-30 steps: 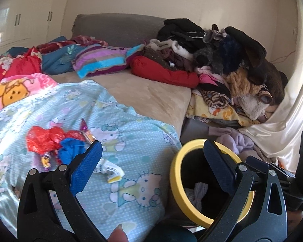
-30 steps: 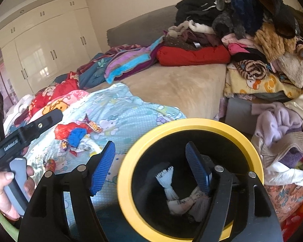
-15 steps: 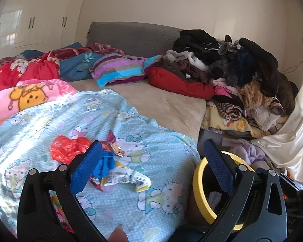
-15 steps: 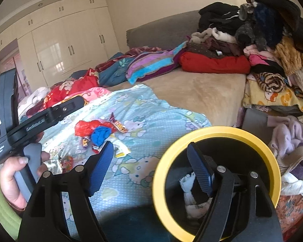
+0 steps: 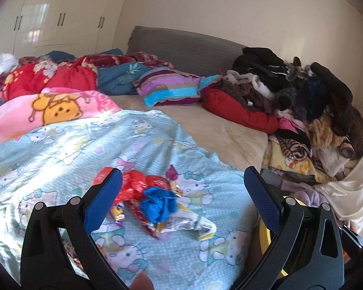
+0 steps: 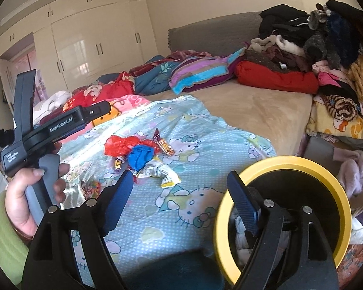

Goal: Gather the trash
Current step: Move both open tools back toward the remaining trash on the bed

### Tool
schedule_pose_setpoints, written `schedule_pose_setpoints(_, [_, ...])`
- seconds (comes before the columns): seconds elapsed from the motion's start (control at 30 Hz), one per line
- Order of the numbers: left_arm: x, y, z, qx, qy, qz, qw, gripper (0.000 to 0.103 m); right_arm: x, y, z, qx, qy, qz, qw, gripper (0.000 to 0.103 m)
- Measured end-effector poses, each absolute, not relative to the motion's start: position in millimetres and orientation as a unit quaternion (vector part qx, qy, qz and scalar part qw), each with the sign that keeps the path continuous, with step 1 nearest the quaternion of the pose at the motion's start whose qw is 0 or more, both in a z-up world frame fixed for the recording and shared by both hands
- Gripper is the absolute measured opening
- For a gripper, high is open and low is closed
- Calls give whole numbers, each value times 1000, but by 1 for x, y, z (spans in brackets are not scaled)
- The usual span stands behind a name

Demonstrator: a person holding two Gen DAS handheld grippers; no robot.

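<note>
A small trash pile lies on the light-blue cartoon-cat sheet (image 5: 60,149): a red plastic bag (image 5: 138,183), a crumpled blue piece (image 5: 159,205) and a white wrapper (image 5: 188,224). My left gripper (image 5: 182,200) is open just short of the pile, with the blue piece showing between its pads. In the right wrist view the same red bag (image 6: 123,145), blue piece (image 6: 140,157) and white wrapper (image 6: 164,174) lie ahead. My right gripper (image 6: 181,204) has its jaws opening, nothing between them. The yellow-rimmed black bin (image 6: 288,160) stands behind its right finger and holds white tissue (image 6: 239,229).
A hand (image 6: 24,193) in a green sleeve grips the left gripper's body (image 6: 60,123). A heap of clothes (image 5: 302,101) fills the bed's right side, with pillows and blankets (image 5: 167,89) at the head. Bare beige mattress (image 5: 220,133) lies between. Wardrobes (image 6: 92,43) line the far wall.
Both grippers have swung left from the bin toward the trash pile, which now sits nearer the middle of each view. The bin has slid to the right edge. The right jaws stand slightly wider.
</note>
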State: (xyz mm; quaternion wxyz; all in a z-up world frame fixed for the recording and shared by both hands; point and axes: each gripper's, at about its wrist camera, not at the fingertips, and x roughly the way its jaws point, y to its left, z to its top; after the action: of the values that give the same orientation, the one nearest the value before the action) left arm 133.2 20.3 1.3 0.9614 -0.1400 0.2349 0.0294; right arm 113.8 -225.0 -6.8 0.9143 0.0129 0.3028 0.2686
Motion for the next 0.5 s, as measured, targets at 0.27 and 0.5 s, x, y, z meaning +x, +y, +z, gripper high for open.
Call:
schedule_pose_setpoints(0.27, [136,54,-7,-160,236,57,957,92,125,-197,-17,-12,317,282,905,79])
schedule_pose_setpoints(0.5, [141,81,-28,-183,258,74,946,92,148,-168,-35,-38,338,287,895,79])
